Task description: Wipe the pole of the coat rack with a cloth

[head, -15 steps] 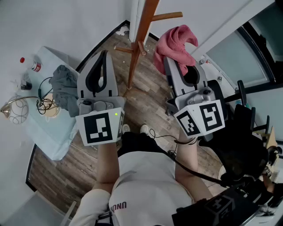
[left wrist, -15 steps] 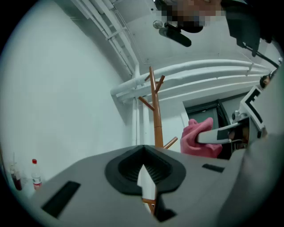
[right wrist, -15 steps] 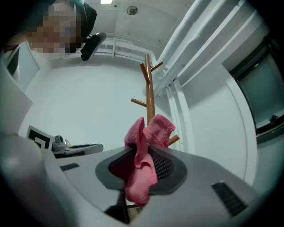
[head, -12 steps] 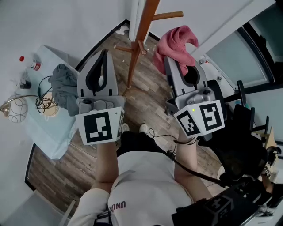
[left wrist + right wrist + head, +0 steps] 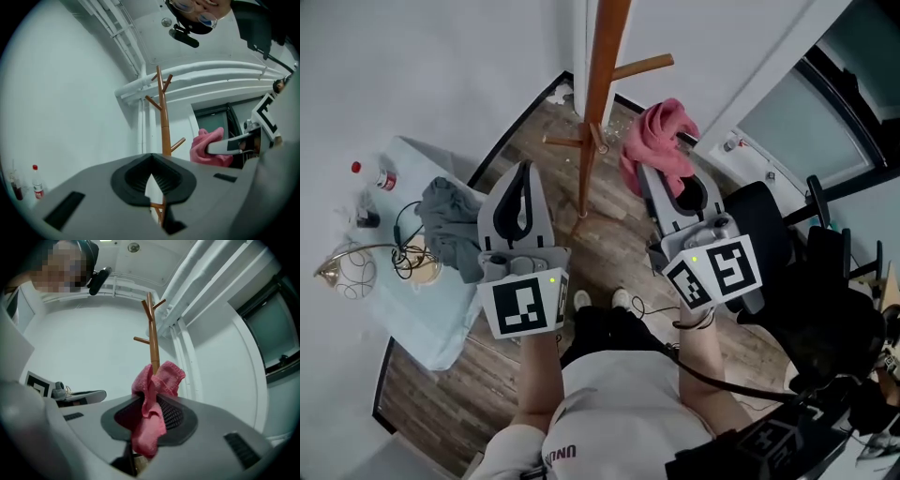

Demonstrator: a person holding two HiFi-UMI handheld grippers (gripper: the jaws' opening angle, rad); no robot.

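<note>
**Cloth gripped, pole not yet touched**

Head view: the coat rack's wooden pole (image 5: 598, 94) stands at the far corner, between the two grippers. The right gripper (image 5: 653, 178) is clamped on the pink cloth (image 5: 661, 141), which hangs bunched just right of the pole, apart from it. The left gripper (image 5: 523, 173) points at the pole's lower part.

Left gripper view: the left gripper (image 5: 151, 174) has its jaws closed tip to tip on nothing, with the pole (image 5: 164, 126) ahead.

Right gripper view: the cloth (image 5: 159, 380) sits pinched mid-fold and droops on both sides of the right gripper (image 5: 147, 411).

Assessment: the cloth is soft, light and limp, so the present bunch grip suits it. The pole is stiff and slender, and the rack is probably tippy, so the free gripper could steady it.
</note>
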